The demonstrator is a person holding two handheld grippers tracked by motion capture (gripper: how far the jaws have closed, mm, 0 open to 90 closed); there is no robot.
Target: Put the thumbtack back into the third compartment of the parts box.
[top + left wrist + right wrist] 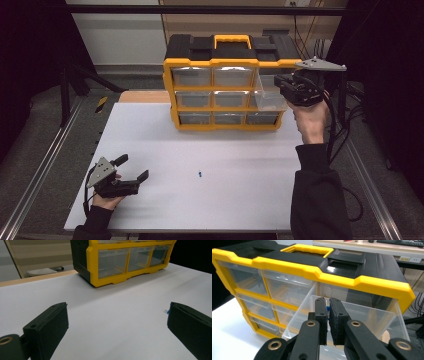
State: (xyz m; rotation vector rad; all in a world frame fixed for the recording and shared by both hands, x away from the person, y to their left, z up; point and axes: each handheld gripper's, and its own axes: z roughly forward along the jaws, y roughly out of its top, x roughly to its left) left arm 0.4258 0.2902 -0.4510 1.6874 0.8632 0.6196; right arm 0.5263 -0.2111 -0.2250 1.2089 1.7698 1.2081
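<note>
A yellow and black drawer organizer (225, 90) stands at the back of the white table (225, 200). Its top right clear drawer (269, 97) is pulled out. My right gripper (277, 82) hovers over that drawer (367, 315). In the right gripper view the right gripper (328, 300) is shut on a small blue piece (327, 309) that peeks out between its pads. A second small blue piece (200, 174) lies on the table near the middle. My left gripper (134, 168) rests at the front left, open and empty. In the left gripper view the left gripper (117, 306) has that loose blue piece (166, 311) beside its right jaw.
The organizer (287, 277) has a yellow carry handle (232, 40) on top and its other clear drawers are pushed in. Metal rails (45, 165) run along both sides of the table. Cables (345, 145) hang at the right.
</note>
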